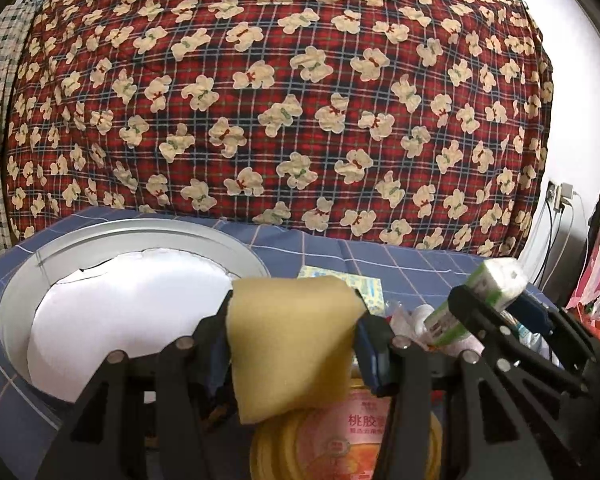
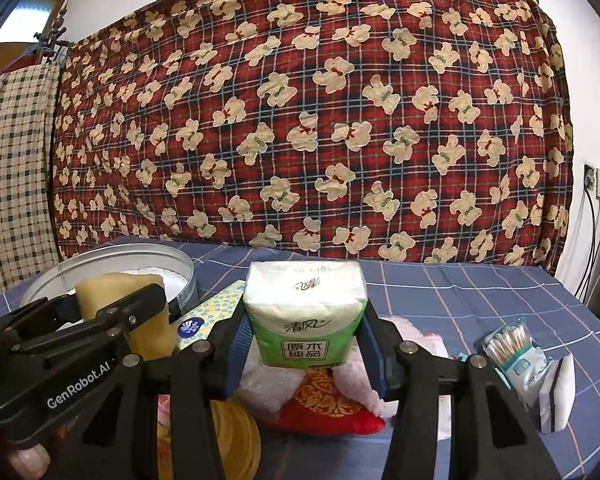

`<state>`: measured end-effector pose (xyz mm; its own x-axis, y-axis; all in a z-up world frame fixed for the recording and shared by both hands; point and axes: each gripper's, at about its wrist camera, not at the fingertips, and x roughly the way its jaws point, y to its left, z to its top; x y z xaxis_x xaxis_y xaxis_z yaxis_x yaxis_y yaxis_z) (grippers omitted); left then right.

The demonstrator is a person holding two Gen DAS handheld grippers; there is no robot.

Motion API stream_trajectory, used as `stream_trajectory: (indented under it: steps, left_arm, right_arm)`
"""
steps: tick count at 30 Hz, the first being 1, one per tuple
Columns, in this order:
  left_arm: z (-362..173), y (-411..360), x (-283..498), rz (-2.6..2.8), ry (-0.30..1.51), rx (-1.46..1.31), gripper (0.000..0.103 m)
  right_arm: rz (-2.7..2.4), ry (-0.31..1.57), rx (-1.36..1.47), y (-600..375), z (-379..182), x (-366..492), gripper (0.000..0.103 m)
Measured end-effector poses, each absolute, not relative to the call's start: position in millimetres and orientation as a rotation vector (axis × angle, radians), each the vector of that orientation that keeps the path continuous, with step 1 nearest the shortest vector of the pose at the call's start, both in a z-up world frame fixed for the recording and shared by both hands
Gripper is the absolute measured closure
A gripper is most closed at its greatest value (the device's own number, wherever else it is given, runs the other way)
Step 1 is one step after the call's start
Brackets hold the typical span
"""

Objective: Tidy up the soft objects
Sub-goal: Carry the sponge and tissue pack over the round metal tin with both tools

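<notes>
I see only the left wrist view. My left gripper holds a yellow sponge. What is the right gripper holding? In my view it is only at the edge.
Observer: The right gripper is shut on a tissue pack, white on top, green at the bottom.
Operator: What lies under that pack?
Observer: A red embroidered pouch lies on the blue checked cloth, partly on a pink fluffy towel.
Operator: Anything further to the right?
Observer: Yes, a bag of cotton swabs lies there, near the cloth's right side.
</notes>
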<state>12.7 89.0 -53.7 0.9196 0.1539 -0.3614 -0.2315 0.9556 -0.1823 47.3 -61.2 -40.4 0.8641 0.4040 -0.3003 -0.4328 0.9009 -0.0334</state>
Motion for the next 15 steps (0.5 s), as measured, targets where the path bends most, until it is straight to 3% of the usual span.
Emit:
stream_trajectory:
  steps: [15]
  left_arm:
    - [-52,94,8,0.184,0.326,-0.252,0.051]
  right_arm:
    - [0.448,0.312,-0.096,-50,-42,55,0.051]
